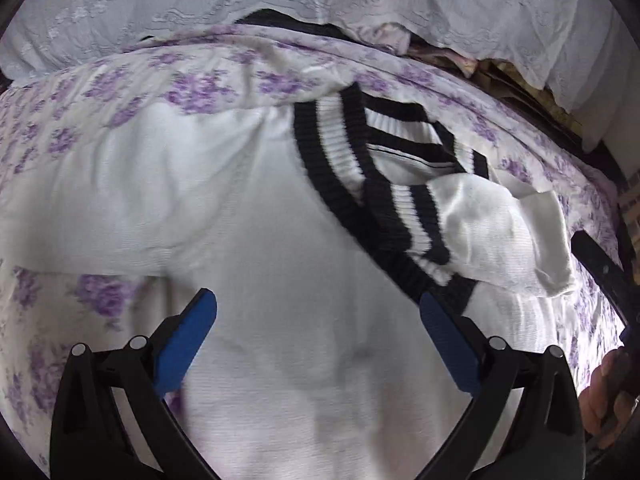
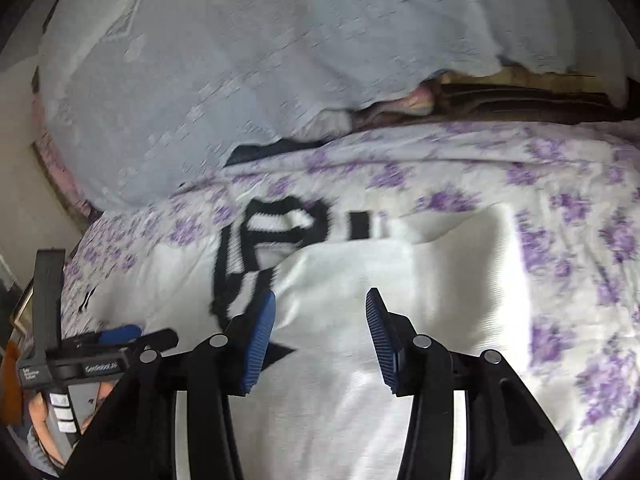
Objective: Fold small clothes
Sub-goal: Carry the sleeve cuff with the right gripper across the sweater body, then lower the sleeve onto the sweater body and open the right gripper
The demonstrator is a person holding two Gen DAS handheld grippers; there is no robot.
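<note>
**Desk:** Covering the bed from my station, I see a sheet printed with purple flowers, and behind it pale lace-patterned fabric hanging across the back. Where that fabric lifts, dark and brownish things show underneath, too blurred for me to name. What do you read on the garment?

**Operator:** A white knit sweater lies spread on the flowered sheet, its black-and-white striped ribbed neckline toward the far side. One sleeve with a striped cuff is folded across the body near that neckline. In my right wrist view the same sweater fills the middle of the bed, the striped trim toward the left.

**Desk:** And the tongs?

**Operator:** My left tongs stand spread wide over the white knit, blue pads well apart, nothing pinched between them; whether the tips brush the cloth I cannot tell. My right tongs are parted too, with only the sweater's white cloth seen past the gap and no fold caught in them. The left tool also shows at the lower left of my right wrist view, with fingers around its handle.

**Desk:** Anything else at the edges?

**Operator:** A hand shows at the right rim of the left wrist view.
</note>
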